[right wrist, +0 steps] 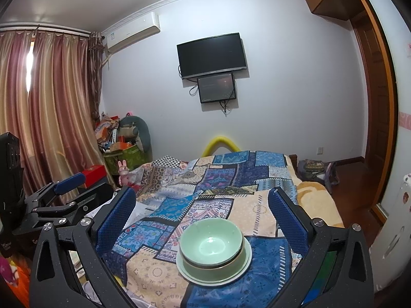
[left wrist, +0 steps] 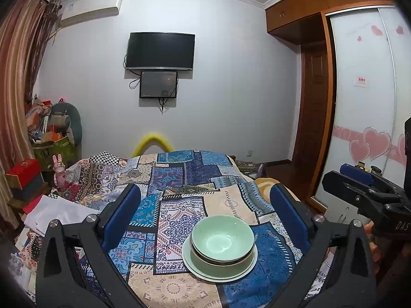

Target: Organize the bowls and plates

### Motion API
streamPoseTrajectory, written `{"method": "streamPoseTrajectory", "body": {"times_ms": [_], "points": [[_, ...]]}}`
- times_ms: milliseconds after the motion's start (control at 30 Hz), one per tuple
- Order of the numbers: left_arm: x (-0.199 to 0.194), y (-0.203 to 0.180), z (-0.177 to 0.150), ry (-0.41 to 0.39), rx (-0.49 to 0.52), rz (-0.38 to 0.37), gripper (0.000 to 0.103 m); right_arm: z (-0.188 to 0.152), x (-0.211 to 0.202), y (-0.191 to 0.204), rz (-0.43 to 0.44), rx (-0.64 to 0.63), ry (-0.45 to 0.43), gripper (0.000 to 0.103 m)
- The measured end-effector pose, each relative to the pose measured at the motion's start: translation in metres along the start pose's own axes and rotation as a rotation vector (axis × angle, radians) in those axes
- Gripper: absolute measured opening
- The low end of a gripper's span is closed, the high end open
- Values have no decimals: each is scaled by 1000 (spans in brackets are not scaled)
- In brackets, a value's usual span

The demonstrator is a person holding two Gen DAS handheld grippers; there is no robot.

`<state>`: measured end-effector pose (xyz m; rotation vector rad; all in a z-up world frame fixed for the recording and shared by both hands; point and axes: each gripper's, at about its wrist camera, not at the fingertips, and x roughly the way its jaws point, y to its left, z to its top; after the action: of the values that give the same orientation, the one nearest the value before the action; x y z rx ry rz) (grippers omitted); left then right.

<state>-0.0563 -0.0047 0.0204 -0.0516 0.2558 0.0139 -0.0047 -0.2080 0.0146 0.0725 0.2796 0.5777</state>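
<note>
I hold my left tongs (left wrist: 205, 205) spread wide and empty, and my right tongs (right wrist: 201, 206) are the same, wide apart with nothing between the blue pads. Both hang above the patchwork cloth (left wrist: 177, 179) and touch nothing.

The dishes are already one pile: a green bowl (left wrist: 222, 238) sits nested in a second bowl, and both stand on the pale green plates (left wrist: 203, 272), which lie flat on the cloth. In the left view the pile is at about 5 o'clock from the middle, between my fingers but nearer the right one. In the right view it is at about 6 o'clock.

I judge the stacking is nearly finished, so the step now is only to check and tidy. The top bowl sits a little toward 12 o'clock of the plates. If I correct it, I should push the rim gently with one pad, slowly, because the cloth is soft and the pile could tip.
</note>
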Motion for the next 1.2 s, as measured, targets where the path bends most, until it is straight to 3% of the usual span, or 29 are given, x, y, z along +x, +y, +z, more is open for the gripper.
{"method": "streamPoseTrajectory", "body": {"times_ms": [1200], "points": [[7, -2, -2, 16, 6, -39, 102, 2, -1, 3, 5, 1, 6, 103]]}}
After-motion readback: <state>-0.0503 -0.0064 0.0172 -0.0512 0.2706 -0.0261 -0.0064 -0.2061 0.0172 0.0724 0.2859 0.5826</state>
